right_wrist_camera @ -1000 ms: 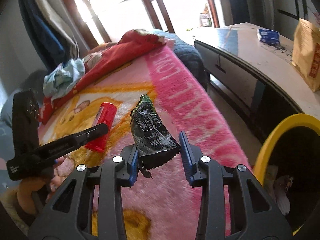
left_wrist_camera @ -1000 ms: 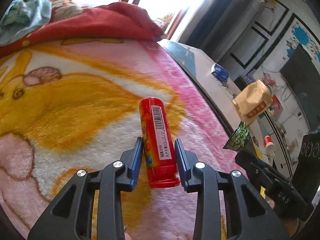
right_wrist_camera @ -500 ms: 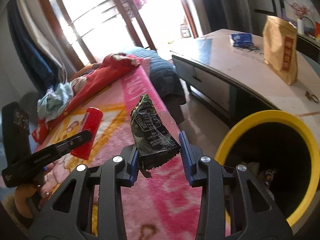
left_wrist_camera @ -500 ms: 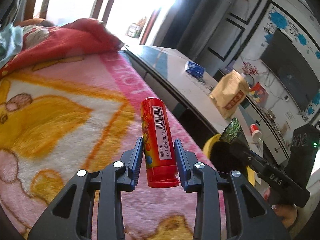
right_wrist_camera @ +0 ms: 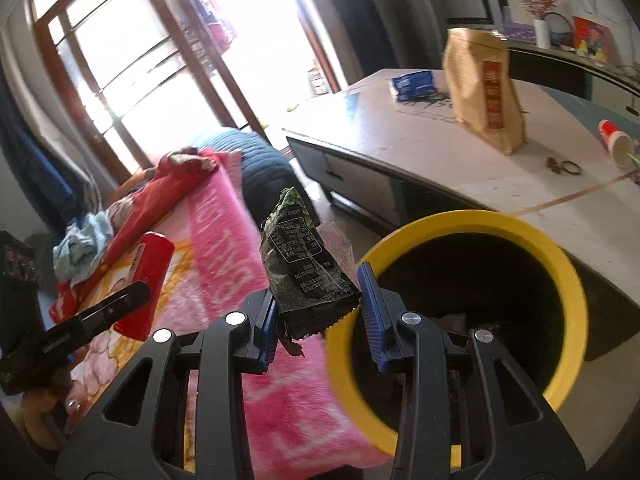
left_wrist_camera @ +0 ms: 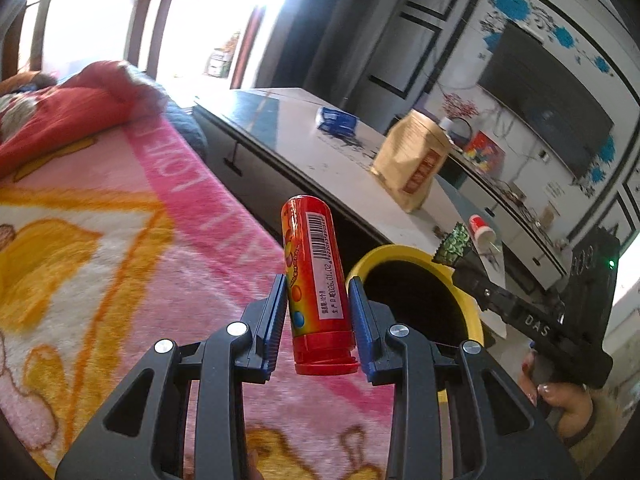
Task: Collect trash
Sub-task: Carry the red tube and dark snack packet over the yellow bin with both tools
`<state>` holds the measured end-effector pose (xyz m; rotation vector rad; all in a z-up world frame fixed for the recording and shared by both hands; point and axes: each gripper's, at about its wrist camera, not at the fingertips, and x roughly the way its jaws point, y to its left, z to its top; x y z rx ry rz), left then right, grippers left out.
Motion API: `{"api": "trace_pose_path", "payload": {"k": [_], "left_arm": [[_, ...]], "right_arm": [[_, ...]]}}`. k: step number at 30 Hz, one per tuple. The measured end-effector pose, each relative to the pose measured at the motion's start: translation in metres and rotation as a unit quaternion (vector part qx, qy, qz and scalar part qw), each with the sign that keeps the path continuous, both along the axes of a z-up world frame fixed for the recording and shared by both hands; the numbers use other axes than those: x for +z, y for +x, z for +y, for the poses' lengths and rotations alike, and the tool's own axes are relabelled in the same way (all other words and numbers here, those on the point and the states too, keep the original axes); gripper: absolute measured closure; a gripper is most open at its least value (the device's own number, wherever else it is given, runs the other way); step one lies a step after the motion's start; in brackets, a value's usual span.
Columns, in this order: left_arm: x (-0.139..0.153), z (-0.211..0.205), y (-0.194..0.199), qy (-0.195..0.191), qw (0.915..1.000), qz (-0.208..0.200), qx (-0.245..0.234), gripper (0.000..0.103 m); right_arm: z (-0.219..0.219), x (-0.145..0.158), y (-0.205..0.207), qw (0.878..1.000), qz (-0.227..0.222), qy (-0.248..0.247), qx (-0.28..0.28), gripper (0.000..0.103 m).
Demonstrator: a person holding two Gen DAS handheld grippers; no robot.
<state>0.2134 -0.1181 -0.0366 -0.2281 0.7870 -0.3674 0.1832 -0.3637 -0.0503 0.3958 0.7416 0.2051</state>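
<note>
My left gripper (left_wrist_camera: 318, 320) is shut on a red candy tube (left_wrist_camera: 314, 276) and holds it upright above the pink blanket's edge, just left of a yellow-rimmed black trash bin (left_wrist_camera: 404, 252). My right gripper (right_wrist_camera: 318, 312) is shut on a dark green snack wrapper (right_wrist_camera: 302, 264) and holds it at the left rim of the trash bin (right_wrist_camera: 572, 280). The bin holds some trash at its bottom. The right gripper with the wrapper (left_wrist_camera: 454, 242) shows over the bin's far rim in the left wrist view. The left gripper with the tube (right_wrist_camera: 146, 276) shows at the left in the right wrist view.
A pink and yellow blanket (left_wrist_camera: 120, 248) covers the bed on the left. A low white table (right_wrist_camera: 420, 148) stands behind the bin with a brown paper bag (right_wrist_camera: 486, 88), a blue packet (right_wrist_camera: 414, 84) and a small red-and-white bottle (right_wrist_camera: 616, 142). A red cloth (left_wrist_camera: 68, 116) lies at the bed's far end.
Both grippers have moved off the bed toward the trash bin with their loads still held. The bin now fills much more of both views.
</note>
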Motion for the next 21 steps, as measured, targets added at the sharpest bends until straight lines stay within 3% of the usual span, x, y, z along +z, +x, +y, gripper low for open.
{"api": "trace_pose_path", "payload": {"k": [21], "left_arm": [[-0.004, -0.071, -0.011, 0.011, 0.9956, -0.016, -0.091, 0.073]], "right_arm": [[-0.065, -0.015, -0.019, 0.996, 0.019, -0.012, -0.091, 0.074]]}}
